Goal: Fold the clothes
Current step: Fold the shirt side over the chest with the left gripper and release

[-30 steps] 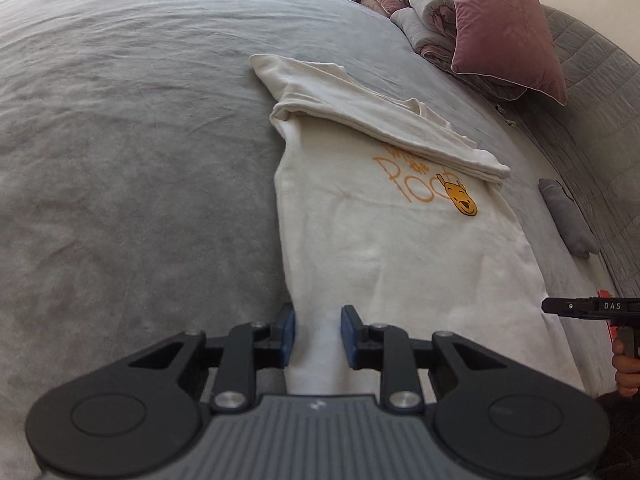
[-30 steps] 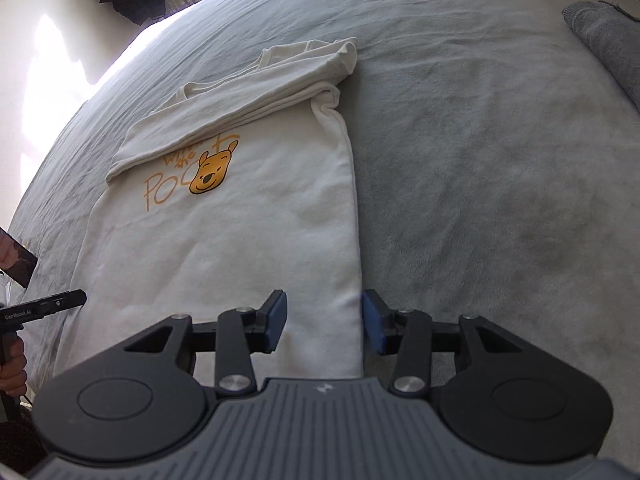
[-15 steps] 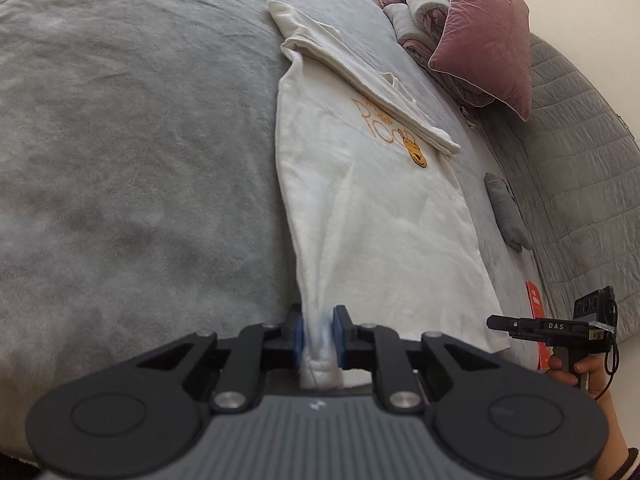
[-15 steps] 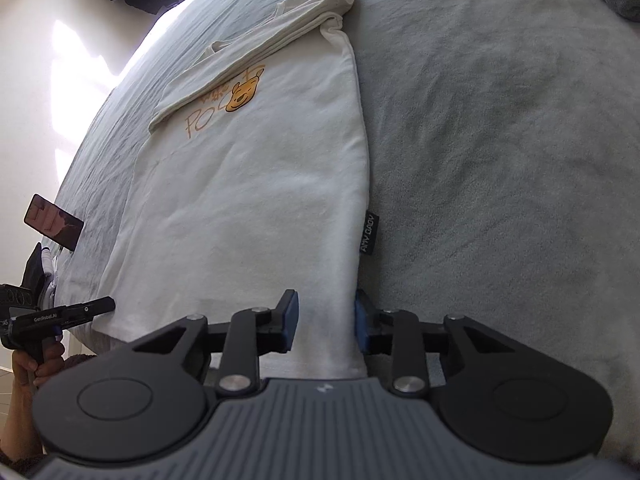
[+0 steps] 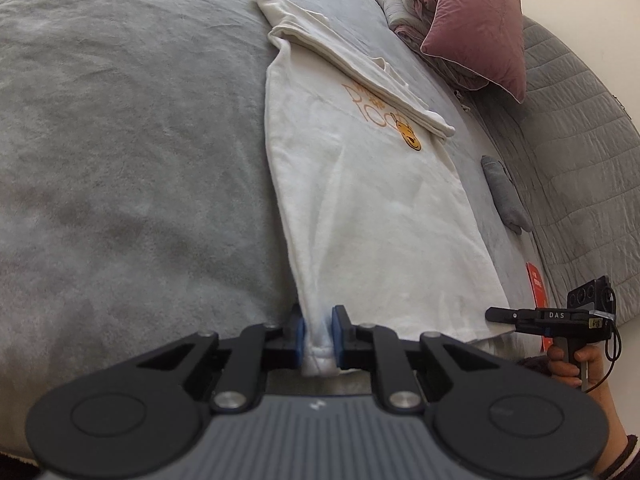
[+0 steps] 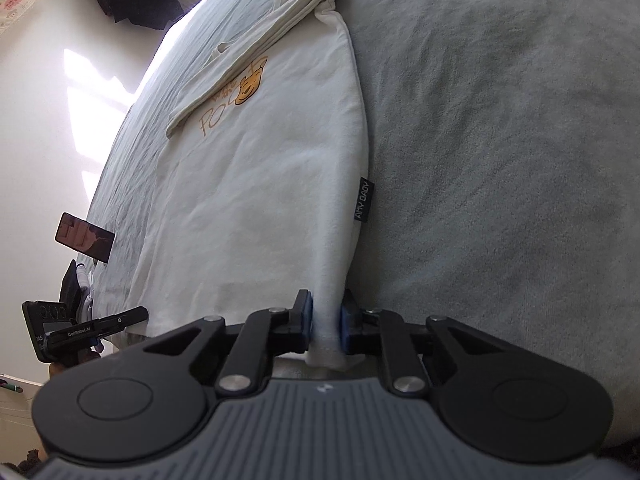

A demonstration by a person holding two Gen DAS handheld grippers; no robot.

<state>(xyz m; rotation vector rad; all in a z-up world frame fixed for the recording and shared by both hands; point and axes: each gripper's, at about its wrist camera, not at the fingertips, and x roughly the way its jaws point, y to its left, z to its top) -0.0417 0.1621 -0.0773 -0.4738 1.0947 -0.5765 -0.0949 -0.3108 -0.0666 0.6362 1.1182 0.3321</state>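
Pinching soft cream shirt (image 5: 372, 216) hem — left tool (image 5: 319, 336), right tool (image 6: 325, 322) closing.

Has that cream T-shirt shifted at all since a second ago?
Yes. The T-shirt hem corners, flat on the grey bedspread earlier, are now bunched between the left gripper and the closing right gripper.

Soft matt cotton T-shirt (image 5: 372, 208) on a plush grey blanket (image 5: 132, 168).

A mauve pillow (image 5: 480, 28) leans on the grey quilted headboard (image 5: 576, 152) (phone (image 6: 85, 237) nearby).
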